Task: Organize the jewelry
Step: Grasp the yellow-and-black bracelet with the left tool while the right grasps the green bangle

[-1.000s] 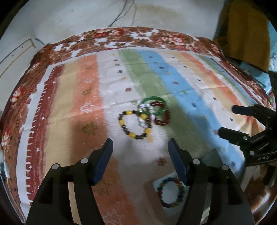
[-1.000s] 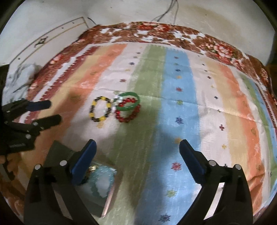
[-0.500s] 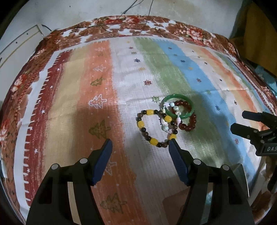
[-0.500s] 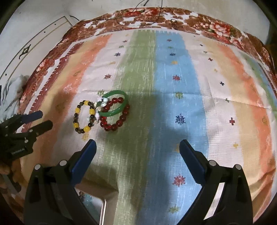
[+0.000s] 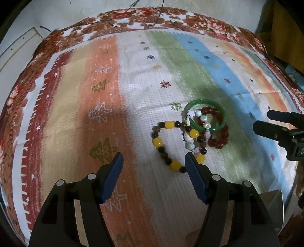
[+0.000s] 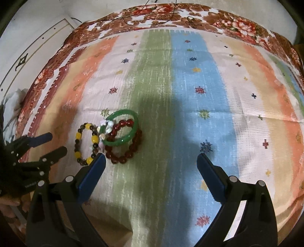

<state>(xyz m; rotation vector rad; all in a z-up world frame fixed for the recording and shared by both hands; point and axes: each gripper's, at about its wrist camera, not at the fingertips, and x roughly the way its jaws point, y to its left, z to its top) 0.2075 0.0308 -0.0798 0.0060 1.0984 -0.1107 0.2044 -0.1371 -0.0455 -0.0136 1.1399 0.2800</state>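
In the left wrist view, the left gripper (image 5: 153, 163) is held low over the striped cloth (image 5: 95, 95), its jaws spread wide with nothing between them. Just ahead, a yellow-and-brown bead bracelet (image 5: 161, 144) lies flat, touched by a pale charm bracelet (image 5: 197, 131) draped over a green bangle (image 5: 207, 115), which rests on a dark red bead bracelet (image 5: 218, 138). The right gripper (image 5: 266, 123) is seen at the right edge. A grey box corner (image 5: 273, 207) is shown only here.

In the right wrist view, the right gripper (image 6: 151, 161) is also held wide open and empty, the jewelry cluster lying beside its left finger. A white floor and a black cable (image 6: 171, 11) are visible beyond the floral border.
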